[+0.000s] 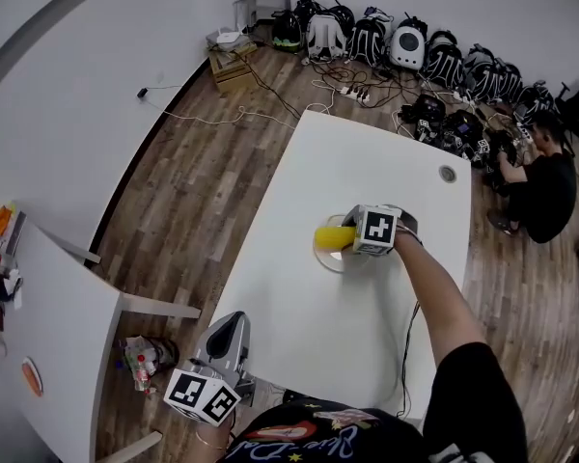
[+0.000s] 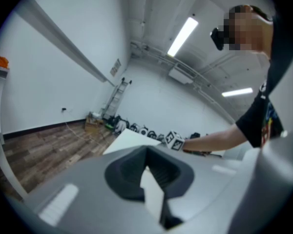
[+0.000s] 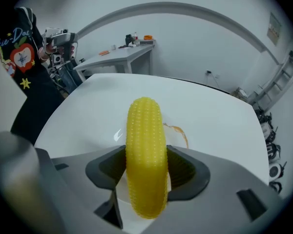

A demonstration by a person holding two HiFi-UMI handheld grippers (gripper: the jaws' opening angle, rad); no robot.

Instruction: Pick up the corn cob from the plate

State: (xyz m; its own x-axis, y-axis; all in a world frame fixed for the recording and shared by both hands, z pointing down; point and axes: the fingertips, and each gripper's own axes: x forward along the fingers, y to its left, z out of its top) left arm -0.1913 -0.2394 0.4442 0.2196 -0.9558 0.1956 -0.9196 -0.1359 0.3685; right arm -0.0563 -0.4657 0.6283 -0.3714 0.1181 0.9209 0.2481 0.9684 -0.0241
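The yellow corn cob [image 3: 145, 155] stands between the jaws of my right gripper [image 3: 146, 173], which is shut on its middle. Under it lies the white plate [image 3: 178, 135] with an orange smear on its rim. In the head view the corn cob [image 1: 328, 236] sticks out to the left of my right gripper [image 1: 344, 238], over the plate [image 1: 330, 258] near the middle of the white table [image 1: 367, 162]. I cannot tell whether the cob touches the plate. My left gripper [image 1: 234, 328] hangs off the table's near left corner, shut and holding nothing, its jaws [image 2: 147, 172] pointing across the room.
A cable hole [image 1: 448, 174] sits near the table's far right corner. A second white table [image 1: 39, 307] with small items stands at the left, a bag of bottles [image 1: 140, 355] beneath it. Backpacks [image 1: 405, 46] and cables line the far wall; a person [image 1: 545, 186] sits on the floor at right.
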